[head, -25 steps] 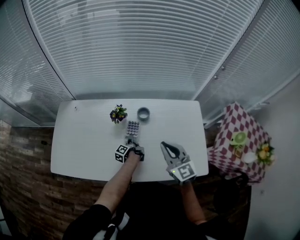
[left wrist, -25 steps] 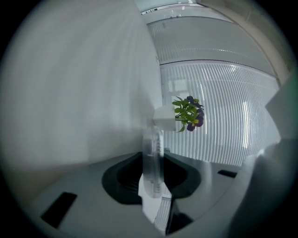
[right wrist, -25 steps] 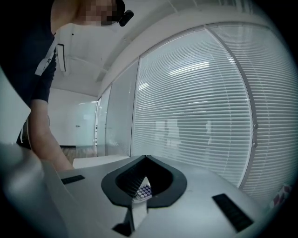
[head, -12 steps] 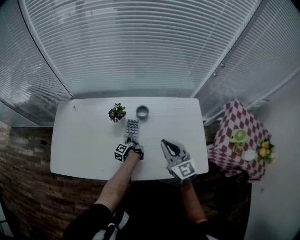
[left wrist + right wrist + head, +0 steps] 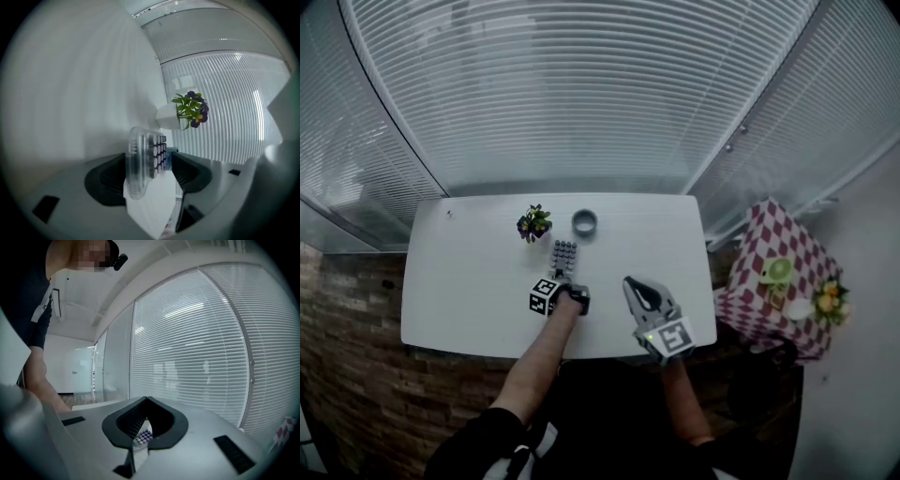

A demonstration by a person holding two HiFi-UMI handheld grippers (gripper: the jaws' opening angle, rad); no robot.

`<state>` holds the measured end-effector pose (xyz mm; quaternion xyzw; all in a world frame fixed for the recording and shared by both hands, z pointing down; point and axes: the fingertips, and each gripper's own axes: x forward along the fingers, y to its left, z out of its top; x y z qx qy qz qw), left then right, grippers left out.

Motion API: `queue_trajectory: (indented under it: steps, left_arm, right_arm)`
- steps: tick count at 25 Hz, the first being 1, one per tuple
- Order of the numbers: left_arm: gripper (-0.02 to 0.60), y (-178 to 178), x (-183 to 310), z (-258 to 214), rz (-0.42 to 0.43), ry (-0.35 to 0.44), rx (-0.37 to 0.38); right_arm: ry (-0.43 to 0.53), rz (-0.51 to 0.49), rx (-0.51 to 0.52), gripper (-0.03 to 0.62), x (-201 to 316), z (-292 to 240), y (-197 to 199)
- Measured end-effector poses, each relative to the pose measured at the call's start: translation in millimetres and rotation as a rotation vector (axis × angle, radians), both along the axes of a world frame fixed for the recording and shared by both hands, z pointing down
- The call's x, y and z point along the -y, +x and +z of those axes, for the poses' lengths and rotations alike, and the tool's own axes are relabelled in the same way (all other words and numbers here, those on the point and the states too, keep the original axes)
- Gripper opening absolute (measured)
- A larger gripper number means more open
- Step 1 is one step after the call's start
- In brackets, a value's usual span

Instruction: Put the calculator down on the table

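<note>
The calculator [image 5: 564, 254], grey with rows of round keys in a clear case, lies on the white table [image 5: 469, 281] near its middle. In the left gripper view the calculator [image 5: 140, 161] stands between my left gripper's [image 5: 152, 158] jaws. Those jaws have just been opening, and a gap shows on the key side, so the pads no longer press it. From the head view my left gripper [image 5: 562, 278] sits right behind the calculator's near end. My right gripper [image 5: 630, 286] hovers over the table's front right with its tips together and nothing held. In its own view the right gripper [image 5: 147, 399] frames the calculator [image 5: 144, 436].
A small potted plant [image 5: 534, 224] and a grey ring [image 5: 585, 223] stand just behind the calculator. A side table with a red checked cloth [image 5: 778, 272] and fruit stands off the table's right end. Window blinds run behind the table.
The left gripper's marker cube has tilted and shifted slightly toward the calculator. The calculator stays in the same spot on the table. The right gripper has hardly moved.
</note>
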<state>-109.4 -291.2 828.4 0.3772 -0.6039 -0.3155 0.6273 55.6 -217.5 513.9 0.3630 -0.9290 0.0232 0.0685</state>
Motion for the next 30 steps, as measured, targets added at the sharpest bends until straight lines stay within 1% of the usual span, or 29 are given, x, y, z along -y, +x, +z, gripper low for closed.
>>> queue_trajectory:
  steps: [2,4,7,9,11,15,17,19,23,26,28,30]
  left_arm:
    - [0.291,1.7,-6.4,-1.7,0.025,-0.07,0.043]
    - [0.302,2.1,-13.4,-1.3,0.025,-0.129,0.061]
    - [0.302,-0.1,-22.5,1.0,0.013,-0.177,0.068]
    - [0.302,-2.0,-29.4,2.4,0.002,-0.199,0.067]
    - [0.302,-2.6,-33.6,3.0,-0.011,-0.207,0.048]
    - [0.302,-2.6,-36.0,-3.0,-0.02,-0.186,0.027]
    - [0.302,-4.0,-36.9,-16.3,-0.029,-0.149,0.031]
    - [0.302,-3.8,-35.8,-33.3,-0.036,-0.091,0.028]
    - [0.302,-4.4,-32.4,-59.1,-0.048,0.016,-0.003]
    - [0.302,-10.0,-27.7,-82.3,-0.062,0.138,-0.034]
    - [0.302,-19.4,-26.3,-104.0,-0.063,0.23,-0.008]
    - [0.302,-31.9,-29.2,-128.2,-0.066,0.317,0.042]
  right_arm:
    - [-0.007,0.0,0.003,0.006,-0.5,1.5,0.0]
    - [-0.004,-0.004,0.0,0.006,-0.2,2.2,-0.4]
    - [-0.004,-0.002,0.0,0.007,1.5,2.9,-1.0]
    - [-0.006,-0.002,0.0,0.007,2.0,4.8,-1.3]
    - [-0.012,-0.004,0.005,0.006,1.6,5.7,-2.7]
    - [-0.024,-0.006,0.003,0.007,0.3,5.5,-5.1]
    - [-0.016,-0.007,0.009,0.007,0.0,4.2,-5.5]
    - [-0.014,-0.004,0.01,0.007,0.1,4.6,-5.1]
    - [-0.016,0.0,0.013,0.006,-0.8,5.0,-6.5]
    - [-0.015,0.002,0.016,0.006,-2.1,4.2,-7.9]
    - [-0.017,0.006,0.017,0.006,-2.4,3.7,-7.8]
    - [-0.013,0.006,0.017,0.006,-3.2,3.6,-7.4]
